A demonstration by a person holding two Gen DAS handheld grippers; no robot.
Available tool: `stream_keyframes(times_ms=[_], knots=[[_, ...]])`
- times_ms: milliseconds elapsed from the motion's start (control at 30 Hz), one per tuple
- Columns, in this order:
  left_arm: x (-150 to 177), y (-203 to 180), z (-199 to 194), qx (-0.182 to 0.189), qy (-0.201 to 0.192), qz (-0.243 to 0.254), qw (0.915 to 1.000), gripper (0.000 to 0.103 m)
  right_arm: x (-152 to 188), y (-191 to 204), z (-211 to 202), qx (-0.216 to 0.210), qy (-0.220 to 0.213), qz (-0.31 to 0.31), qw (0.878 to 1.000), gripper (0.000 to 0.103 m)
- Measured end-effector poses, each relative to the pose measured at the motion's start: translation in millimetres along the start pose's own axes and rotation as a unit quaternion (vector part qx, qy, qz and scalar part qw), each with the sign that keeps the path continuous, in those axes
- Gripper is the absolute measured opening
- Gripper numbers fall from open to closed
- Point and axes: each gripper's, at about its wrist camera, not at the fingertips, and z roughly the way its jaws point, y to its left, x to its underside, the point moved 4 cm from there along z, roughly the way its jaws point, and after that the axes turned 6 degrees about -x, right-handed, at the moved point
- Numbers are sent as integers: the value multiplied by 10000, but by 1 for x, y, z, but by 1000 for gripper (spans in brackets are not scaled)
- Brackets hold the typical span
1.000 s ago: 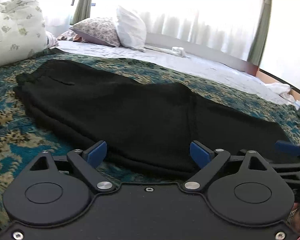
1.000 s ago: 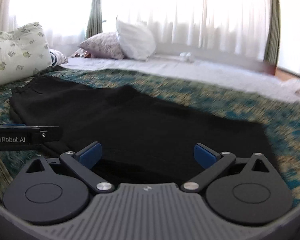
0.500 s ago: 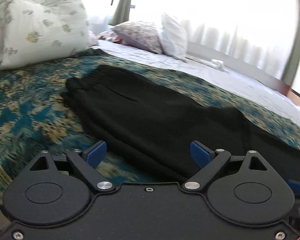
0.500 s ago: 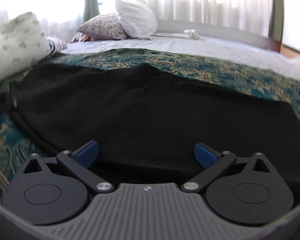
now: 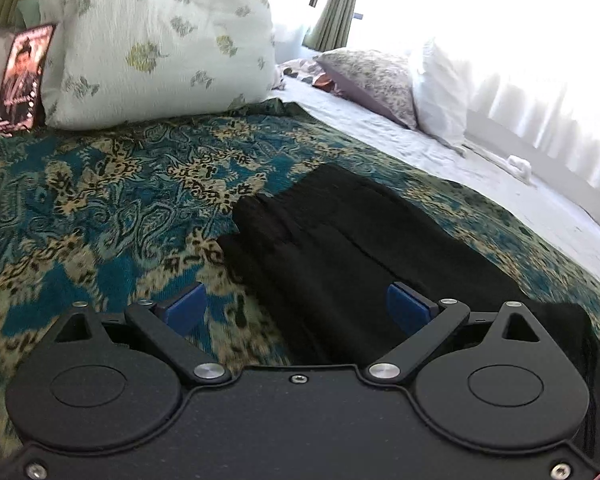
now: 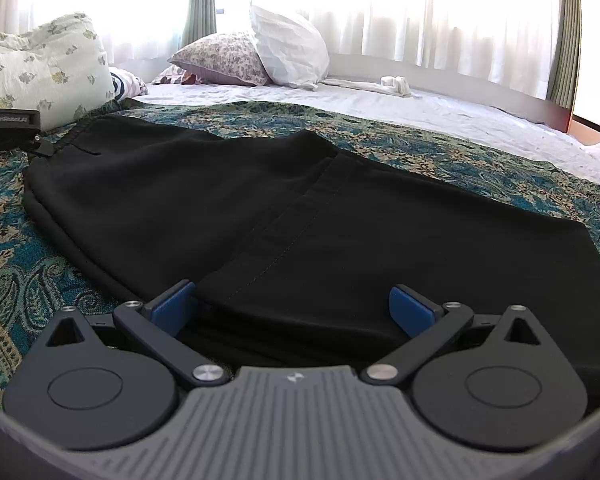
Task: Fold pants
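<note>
Black pants (image 6: 260, 208) lie flat on a teal and gold patterned bedspread (image 6: 16, 272), waistband at the far left, a folded-over layer with a stitched seam on top near me. My right gripper (image 6: 294, 310) is open, low at the near edge of the pants, its blue pads (image 6: 172, 312) beside the folded layer. My left gripper (image 5: 296, 308) is open over the waistband end of the pants (image 5: 340, 240), its left pad over the bedspread (image 5: 100, 208). The left gripper's body shows at the left edge of the right wrist view (image 6: 8, 128).
A large pale floral pillow (image 5: 156, 44) lies at the left by a picture card (image 5: 20, 80). A patterned pillow (image 6: 224, 56) and a white pillow (image 6: 288, 52) lie on the white sheet (image 6: 440, 108) beyond. Curtained windows stand behind.
My left gripper has swung left toward the waistband end of the pants. My right gripper has moved closer and lower over the near edge of the pants. Both stay open.
</note>
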Motion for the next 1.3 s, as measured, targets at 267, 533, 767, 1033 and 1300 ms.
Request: stream_keyframes(times_ms=[267,533,767,1033,1300], knots=[[-11,14,45,13,318,-535,9981,102,2,0,-2,15,-52,-14,10000,103],[-12,5,57,8,211,-550,9983,102,2,1,-3,13,-88,-11,10000,103],[-11,-3,61,-154,213,-308,9992,102,2,0,-3,9,-107,-2,9999,103],[-11,-6,53,-276,106,-253,9992,50,2,0,-3,14,-97,-5,10000,103],[-30,-27,12,132,-312,-14,9994,14,2,0,-3,-3,-122,14,9999,103]])
